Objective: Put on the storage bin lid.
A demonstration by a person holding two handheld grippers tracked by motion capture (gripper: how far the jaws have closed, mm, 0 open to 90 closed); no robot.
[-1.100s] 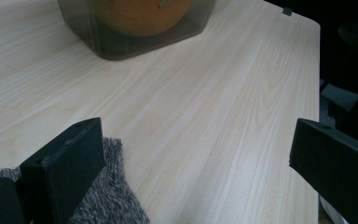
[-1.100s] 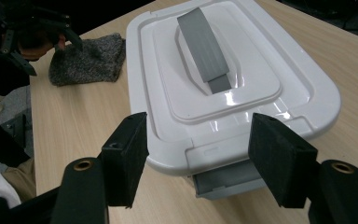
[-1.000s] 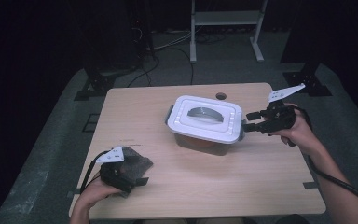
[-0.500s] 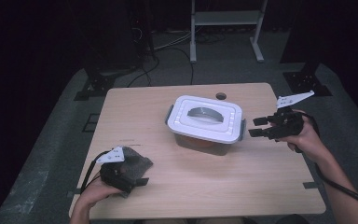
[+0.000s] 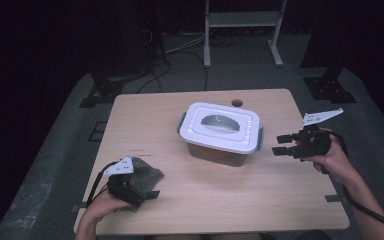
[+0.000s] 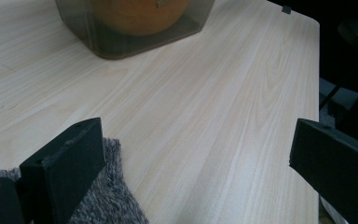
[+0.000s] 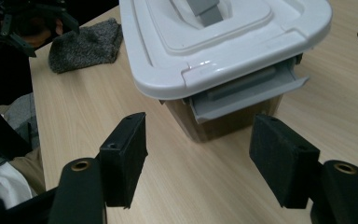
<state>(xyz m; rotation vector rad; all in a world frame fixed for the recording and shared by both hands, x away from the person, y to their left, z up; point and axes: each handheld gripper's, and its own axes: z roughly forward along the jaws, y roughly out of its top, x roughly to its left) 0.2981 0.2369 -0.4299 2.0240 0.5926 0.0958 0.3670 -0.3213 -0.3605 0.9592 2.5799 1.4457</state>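
A clear tub (image 5: 215, 152) with a white lid (image 5: 220, 127) and a grey handle stands mid-table; something orange (image 6: 140, 11) lies inside it. A grey latch (image 7: 247, 91) on its right end sticks out, flipped open. My right gripper (image 5: 280, 145) hovers just right of that end, jaws open and aimed at the latch, nothing between them (image 7: 200, 130). At the front left, my left gripper (image 5: 150, 184) rests open over a grey fuzzy cloth (image 5: 147, 175); its left jaw lies above the cloth's edge (image 6: 98, 200).
A round cable hole (image 5: 237, 103) is cut into the tabletop behind the tub. Bare wood stretches between the cloth and the tub (image 6: 205, 107). Beyond the table are a dark floor with cables and a white metal stand (image 5: 240, 30).
My right gripper has drawn back from the tub's right end, moving right, toward the near edge and a little lower. The left gripper and cloth have stayed put.
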